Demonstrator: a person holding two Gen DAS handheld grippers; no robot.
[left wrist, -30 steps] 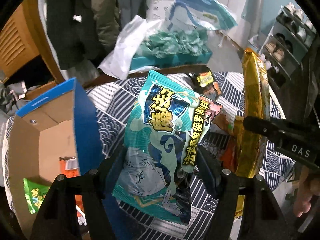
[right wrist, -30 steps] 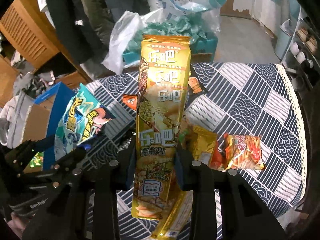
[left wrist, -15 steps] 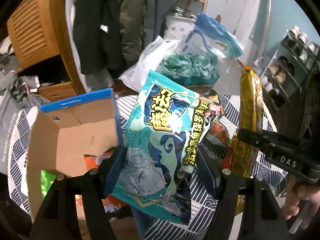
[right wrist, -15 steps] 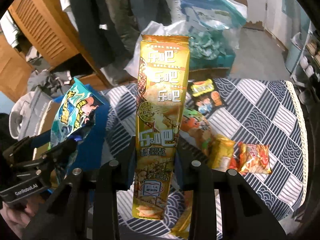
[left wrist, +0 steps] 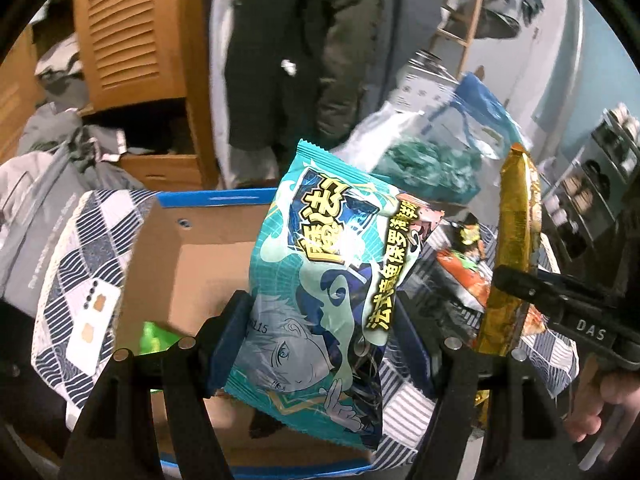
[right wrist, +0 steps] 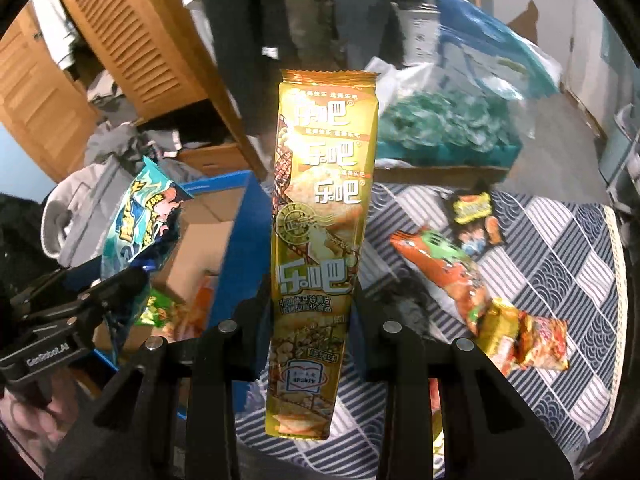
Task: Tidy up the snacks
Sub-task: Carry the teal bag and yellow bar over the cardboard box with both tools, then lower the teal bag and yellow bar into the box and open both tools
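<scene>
Snack packs are clamped: teal packet (left wrist: 320, 280) by left gripper (left wrist: 320, 336), gold pack (right wrist: 320, 240) by right gripper (right wrist: 310, 320), hiding the box (left wrist: 192, 264) interior.

Each camera sits on its own gripper and looks forward and steeply down along the two fingers, very near to the held packet. The left wrist view faces the cardboard box (left wrist: 192, 264); the right wrist view faces the patterned tablecloth (right wrist: 560, 248). Both views share this box (right wrist: 208, 236), the cloth (left wrist: 76, 280) and the wooden cabinet (left wrist: 132, 32).
</scene>
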